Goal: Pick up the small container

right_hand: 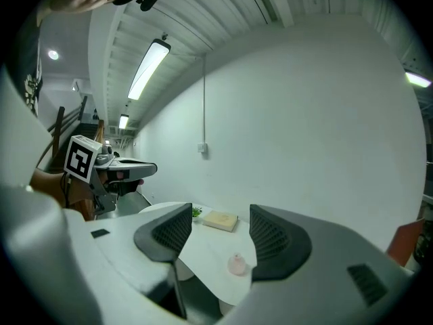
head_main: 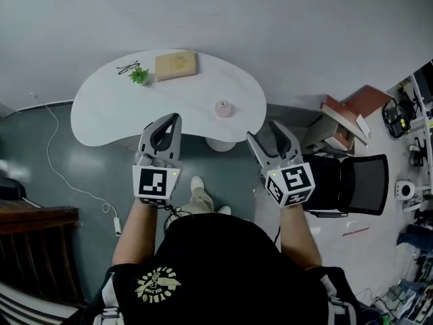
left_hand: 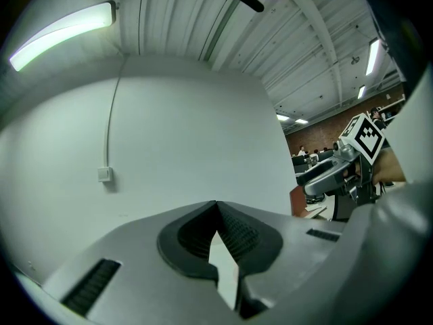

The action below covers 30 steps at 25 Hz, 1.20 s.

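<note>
The small pink container (head_main: pixel 223 108) stands near the front right edge of a white kidney-shaped table (head_main: pixel 108 114). In the right gripper view the container (right_hand: pixel 237 264) shows far off between the jaws. My right gripper (head_main: pixel 268 136) is open and empty, held over the floor just short of the table edge, right of the container. My left gripper (head_main: pixel 174 120) is shut and empty, its tip at the table's front edge, left of the container. In its own view the left gripper (left_hand: pixel 217 206) tilts up at the wall with its jaws meeting at the tip.
On the table's far side lie a tan book (head_main: pixel 176 65), a small green plant (head_main: pixel 139 76) and glasses (head_main: pixel 126 67). A black chair (head_main: pixel 355 185) and stacked books (head_main: pixel 345 122) stand at the right. Dark wooden furniture (head_main: pixel 34 246) and a floor cable (head_main: pixel 67 180) are at the left.
</note>
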Available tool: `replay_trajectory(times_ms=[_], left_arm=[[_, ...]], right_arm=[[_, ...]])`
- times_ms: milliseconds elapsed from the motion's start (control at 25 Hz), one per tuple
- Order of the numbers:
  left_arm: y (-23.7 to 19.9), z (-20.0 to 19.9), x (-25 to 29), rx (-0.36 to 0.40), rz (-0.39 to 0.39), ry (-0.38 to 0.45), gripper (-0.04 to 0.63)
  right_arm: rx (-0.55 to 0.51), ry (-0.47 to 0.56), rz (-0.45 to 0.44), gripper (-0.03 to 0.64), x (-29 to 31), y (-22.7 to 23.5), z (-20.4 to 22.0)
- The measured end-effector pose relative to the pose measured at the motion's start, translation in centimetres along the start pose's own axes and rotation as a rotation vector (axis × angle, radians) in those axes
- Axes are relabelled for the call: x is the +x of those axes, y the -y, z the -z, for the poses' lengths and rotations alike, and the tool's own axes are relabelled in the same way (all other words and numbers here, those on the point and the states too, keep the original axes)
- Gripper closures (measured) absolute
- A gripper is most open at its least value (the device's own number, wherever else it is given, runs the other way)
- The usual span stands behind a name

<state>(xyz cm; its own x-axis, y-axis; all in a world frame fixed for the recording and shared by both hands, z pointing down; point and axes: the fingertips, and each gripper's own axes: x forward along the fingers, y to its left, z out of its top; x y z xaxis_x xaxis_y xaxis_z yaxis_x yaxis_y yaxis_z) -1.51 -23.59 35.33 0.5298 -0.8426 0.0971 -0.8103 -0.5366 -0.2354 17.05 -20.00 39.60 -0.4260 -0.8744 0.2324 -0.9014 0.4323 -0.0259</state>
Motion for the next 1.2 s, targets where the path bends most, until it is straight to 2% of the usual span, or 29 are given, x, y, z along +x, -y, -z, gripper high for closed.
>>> replay_trajectory(times_ms=[680, 1000, 1200], left_arm=[[-9.0, 1.6, 9.7, 0.006, 0.08, 0.018, 0.586], [-12.0, 2.2, 12.6, 0.005, 0.14, 0.037, 0.586], [-12.1, 3.4, 14.2, -0.011, 0.178, 0.03, 0.586]], right_arm=[[0.001, -0.009, 0.057, 0.357, 12.1, 1.7, -3.0], [0.008, -0.022, 0.096, 0.357, 16.2, 1.3, -3.4], [0.009, -0.058, 0.09, 0.357, 17.8, 0.6, -2.0]])
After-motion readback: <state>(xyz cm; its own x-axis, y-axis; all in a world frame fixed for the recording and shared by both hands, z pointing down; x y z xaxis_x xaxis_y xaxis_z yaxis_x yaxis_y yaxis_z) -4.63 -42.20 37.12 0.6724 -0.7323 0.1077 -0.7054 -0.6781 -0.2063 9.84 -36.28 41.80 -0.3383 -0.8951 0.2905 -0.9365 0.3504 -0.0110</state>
